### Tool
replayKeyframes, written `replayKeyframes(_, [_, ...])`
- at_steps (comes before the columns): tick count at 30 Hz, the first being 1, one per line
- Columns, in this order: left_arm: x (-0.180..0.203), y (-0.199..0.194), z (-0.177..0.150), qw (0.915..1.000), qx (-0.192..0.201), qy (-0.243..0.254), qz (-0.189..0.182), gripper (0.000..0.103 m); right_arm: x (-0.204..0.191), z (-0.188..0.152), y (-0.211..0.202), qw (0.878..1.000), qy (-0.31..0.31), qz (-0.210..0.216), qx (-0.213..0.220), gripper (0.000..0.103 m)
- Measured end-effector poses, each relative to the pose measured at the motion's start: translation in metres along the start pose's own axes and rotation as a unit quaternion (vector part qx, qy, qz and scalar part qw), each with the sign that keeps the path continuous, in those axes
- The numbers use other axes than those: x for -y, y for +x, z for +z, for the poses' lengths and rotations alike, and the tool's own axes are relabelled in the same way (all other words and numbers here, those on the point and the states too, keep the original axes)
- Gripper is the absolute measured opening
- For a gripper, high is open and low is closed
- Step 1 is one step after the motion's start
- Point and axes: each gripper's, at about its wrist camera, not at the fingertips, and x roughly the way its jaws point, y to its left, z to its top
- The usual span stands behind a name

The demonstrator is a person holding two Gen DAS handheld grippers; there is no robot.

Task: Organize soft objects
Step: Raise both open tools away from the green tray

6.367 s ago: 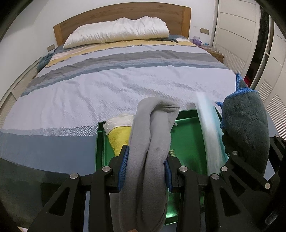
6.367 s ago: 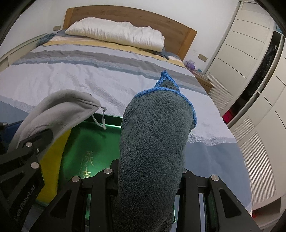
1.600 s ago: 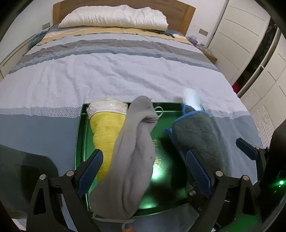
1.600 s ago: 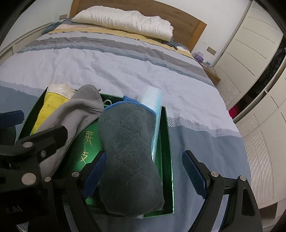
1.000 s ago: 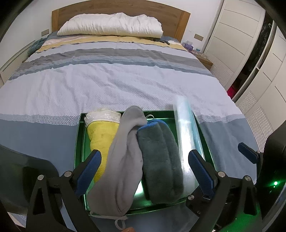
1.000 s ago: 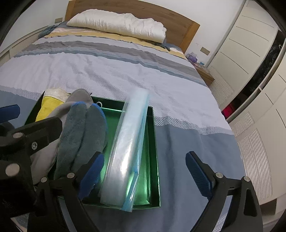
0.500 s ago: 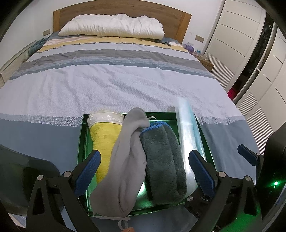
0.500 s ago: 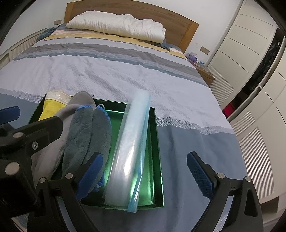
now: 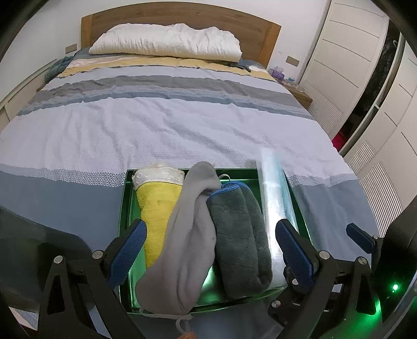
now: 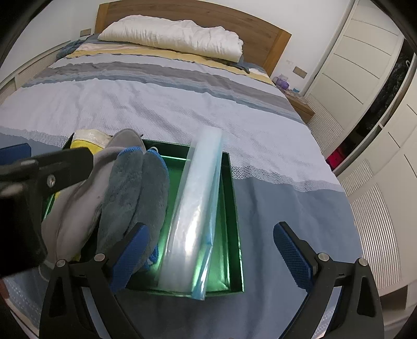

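A green box (image 9: 124,203) (image 10: 235,206) rests on the near end of the bed. Side by side inside it lie a yellow roll with a white lace end (image 9: 156,203) (image 10: 80,143), a light grey cloth roll (image 9: 182,240) (image 10: 75,208) that overhangs the near rim, a dark grey towel roll with blue trim (image 9: 239,234) (image 10: 135,198), and a clear plastic roll (image 9: 276,193) (image 10: 195,208). My left gripper (image 9: 211,250) is open above the box's near side, holding nothing. Over the box's right half my right gripper (image 10: 208,250) is open, with nothing between its pads.
The striped bedspread (image 9: 161,125) (image 10: 156,99) stretches away to a white pillow (image 9: 166,41) (image 10: 172,36) and wooden headboard (image 9: 182,15). White wardrobe doors (image 9: 365,78) (image 10: 370,83) line the right side, with a small bedside table (image 10: 297,101) beyond.
Both grippers let go of their rolls and opened. The dark towel roll shifted left against the grey cloth roll. In the last half second almost nothing moved.
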Motion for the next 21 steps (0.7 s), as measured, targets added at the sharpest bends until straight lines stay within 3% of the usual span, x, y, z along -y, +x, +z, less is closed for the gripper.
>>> replayKeyframes(21, [0.016,-0.031,-0.009,0.9994,0.018,0.014,-0.025,0.101,0.022,-0.016,-0.027,0.999,0.034,-0.019,-0.003,0.099])
